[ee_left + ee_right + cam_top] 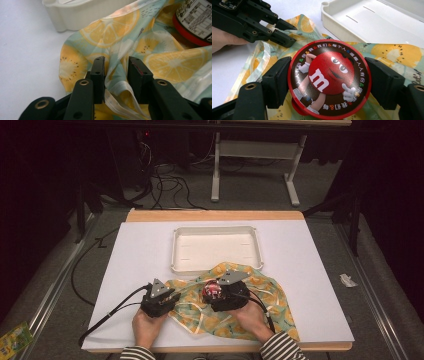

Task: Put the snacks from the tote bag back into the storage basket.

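Observation:
A thin bag point(260, 295) printed with lemon slices lies crumpled on the white table, just in front of a white tray point(175, 251). My left gripper point(176, 296) sits at the bag's left edge, and in the left gripper view its jaws point(116, 61) pinch a raised fold of the fabric point(112, 30). My right gripper point(214, 294) is over the bag's middle, shut on a round red candy tin point(329, 77) with a cartoon figure on the lid; one pad presses on each side of the lid. The tin point(193, 17) is also at the top right of the left gripper view.
The tray point(352, 27) holds nothing and lies just beyond the bag. Bare white tabletop point(135, 255) stretches to the left and right of the tray. Cables trail from both grippers toward the table's near edge. A table frame and cords stand on the floor beyond.

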Motion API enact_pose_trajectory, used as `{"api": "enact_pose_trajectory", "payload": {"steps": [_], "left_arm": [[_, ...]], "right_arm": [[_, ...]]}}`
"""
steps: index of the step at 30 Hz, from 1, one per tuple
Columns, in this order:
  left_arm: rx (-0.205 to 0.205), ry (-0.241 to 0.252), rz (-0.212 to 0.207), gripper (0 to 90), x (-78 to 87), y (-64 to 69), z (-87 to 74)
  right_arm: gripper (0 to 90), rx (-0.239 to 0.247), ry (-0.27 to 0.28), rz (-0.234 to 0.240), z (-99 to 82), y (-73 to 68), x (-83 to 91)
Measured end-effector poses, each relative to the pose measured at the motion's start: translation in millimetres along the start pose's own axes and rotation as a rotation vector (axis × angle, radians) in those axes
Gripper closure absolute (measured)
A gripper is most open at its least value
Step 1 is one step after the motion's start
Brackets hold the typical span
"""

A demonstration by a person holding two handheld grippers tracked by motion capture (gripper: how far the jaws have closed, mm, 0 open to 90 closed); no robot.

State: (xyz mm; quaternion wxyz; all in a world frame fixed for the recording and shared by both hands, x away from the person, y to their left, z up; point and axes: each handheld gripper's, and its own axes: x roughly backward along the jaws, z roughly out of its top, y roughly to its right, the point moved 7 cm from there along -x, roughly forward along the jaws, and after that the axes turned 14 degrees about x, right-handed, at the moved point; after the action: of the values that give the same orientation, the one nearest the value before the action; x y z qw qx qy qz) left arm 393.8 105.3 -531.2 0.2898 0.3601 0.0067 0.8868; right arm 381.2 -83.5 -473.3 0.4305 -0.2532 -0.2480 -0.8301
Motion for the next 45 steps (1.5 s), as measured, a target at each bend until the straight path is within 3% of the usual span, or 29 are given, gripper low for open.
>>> {"api": "enact_pose_trajectory", "payload": {"steps": [5, 18, 21, 45], "left_arm": [[0.000, 0.000, -0.001, 66.4, 0.0, 0.1, 0.0], [0.001, 0.000, -0.002, 66.3, 0.0, 0.1, 0.0], [0.001, 0.000, -0.002, 66.3, 0.0, 0.0, 0.0], [0.001, -0.001, -0.004, 65.8, 0.0, 0.1, 0.0]], "right_arm": [[26.2, -0.019, 0.009, 0.001, 0.5, 1.1, 4.5], [26.3, 0.003, 0.022, -0.021, 4.9, 7.3, 20.6], [26.3, -0.017, 0.026, -0.023, 4.7, 9.6, 24.9], [26.3, -0.023, 0.027, -0.038, 4.8, 22.8, 46.1]]}}
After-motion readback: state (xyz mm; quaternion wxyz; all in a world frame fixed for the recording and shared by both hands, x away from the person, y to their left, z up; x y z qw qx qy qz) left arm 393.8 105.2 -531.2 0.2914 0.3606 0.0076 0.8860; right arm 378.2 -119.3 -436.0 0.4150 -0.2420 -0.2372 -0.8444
